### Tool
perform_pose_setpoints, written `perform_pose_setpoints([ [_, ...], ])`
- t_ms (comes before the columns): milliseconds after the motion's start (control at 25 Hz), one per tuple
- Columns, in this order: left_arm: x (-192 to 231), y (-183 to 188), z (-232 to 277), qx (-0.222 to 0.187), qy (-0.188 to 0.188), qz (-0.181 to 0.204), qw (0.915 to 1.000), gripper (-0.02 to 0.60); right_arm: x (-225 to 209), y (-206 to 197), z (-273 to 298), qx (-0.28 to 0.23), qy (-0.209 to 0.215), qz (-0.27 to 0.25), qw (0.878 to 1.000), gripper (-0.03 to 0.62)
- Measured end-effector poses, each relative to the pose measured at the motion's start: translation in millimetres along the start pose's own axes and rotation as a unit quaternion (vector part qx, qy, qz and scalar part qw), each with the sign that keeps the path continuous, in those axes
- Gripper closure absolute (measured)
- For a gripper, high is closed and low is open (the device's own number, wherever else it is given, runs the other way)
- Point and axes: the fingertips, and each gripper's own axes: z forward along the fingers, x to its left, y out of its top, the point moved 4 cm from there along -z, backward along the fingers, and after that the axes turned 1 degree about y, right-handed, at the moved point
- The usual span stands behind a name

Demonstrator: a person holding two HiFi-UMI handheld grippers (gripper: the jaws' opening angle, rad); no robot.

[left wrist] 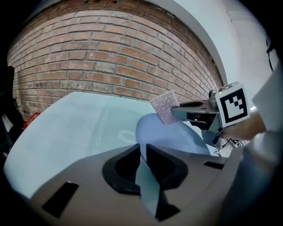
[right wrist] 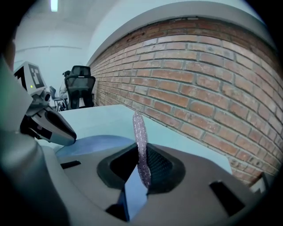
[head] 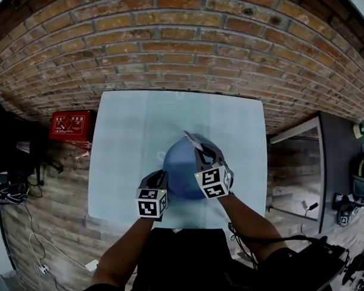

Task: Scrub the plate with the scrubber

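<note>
Brick wall (head: 178, 46) fills the far side of the head view. Pale blue-green tabletop (head: 125, 150) below it, bare apart from the work. One round blue plate (head: 178, 172) lies flat on the near middle of the tabletop, between the two arms. Red box (head: 71, 126) down on the floor, well off the tabletop's left edge. Left claw (left wrist: 142, 148) comes in at the plate's near-left rim, pointing down at a slant. Its jaws are drawn close, with a slim slit left between the black pads, and the rim sits right at the tips. Cannot tell whether the pads bite on the rim or only flank it. Right claw (right wrist: 139, 150) is over the plate's right half, jaws pinching the scrubber (right wrist: 140, 132), a thin, glittery silver-lilac mesh pad. The pad stands edge-on between the pads and sticks out well past the tips. From the left gripper view it hangs over the plate's far edge with its low corner very near the blue surface; contact not clear.
</note>
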Motion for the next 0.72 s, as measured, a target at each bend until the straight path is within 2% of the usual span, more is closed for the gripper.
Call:
perform_pose_setpoints([
  [80, 2, -1, -1, -0.003, -0.001, 0.000, 1.0000, 0.549, 9, 0, 3, 0.003, 0.013, -0.001, 1.000, 0.528],
  [280, 4, -1, 0, -0.006, -0.007, 0.002, 1.0000, 0.550, 27, 0, 14, 0.009, 0.043, 0.009, 0.999, 0.528],
  [400, 4, -2, 1, -0.009, -0.019, -0.001, 0.9998, 0.551, 36, -5, 19, 0.011, 0.071, 0.037, 0.997, 0.528],
  [600, -3, -2, 1, -0.005, -0.034, 0.024, 0.9991, 0.549, 46, -7, 25, 0.020, 0.086, 0.054, 0.995, 0.528],
  [720, -4, -3, 1, -0.006, -0.036, 0.017, 0.9992, 0.547, 51, -6, 29, 0.024, 0.103, 0.068, 0.992, 0.526],
])
